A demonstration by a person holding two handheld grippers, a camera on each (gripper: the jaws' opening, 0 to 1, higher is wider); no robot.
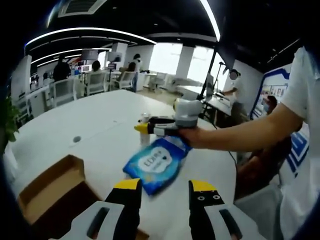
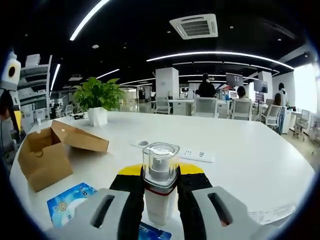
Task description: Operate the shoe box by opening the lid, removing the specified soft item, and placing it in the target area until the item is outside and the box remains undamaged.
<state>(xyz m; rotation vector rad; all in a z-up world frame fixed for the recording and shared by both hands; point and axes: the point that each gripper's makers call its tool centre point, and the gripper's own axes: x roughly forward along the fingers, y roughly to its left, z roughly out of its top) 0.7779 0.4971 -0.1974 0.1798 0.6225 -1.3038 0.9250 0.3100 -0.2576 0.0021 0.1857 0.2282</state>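
Left hand-held gripper (image 1: 163,197): jaws spread, nothing between, above desk (image 1: 100,130). Just ahead of its tips, blue wipes pack (image 1: 156,164) hangs tilted, its top at right hand-held gripper (image 1: 142,128); whether pinched there, cannot tell. Open box (image 1: 55,187) left of left jaw, on desk.

Right hand-held gripper (image 2: 160,180): jaws close against upright bottle (image 2: 159,180) with clear cap. Pack (image 2: 69,202) lower left. Box (image 2: 47,150), lid up, further left. Plant (image 2: 97,97) beyond. Power strip (image 2: 192,155) ahead.

One cardboard shoe box (image 2: 47,150), one blue wipes packet (image 1: 156,164), one clear-capped bottle (image 2: 159,180), one potted plant (image 2: 98,98) and two grippers (image 1: 163,186) (image 2: 160,172) are counted.
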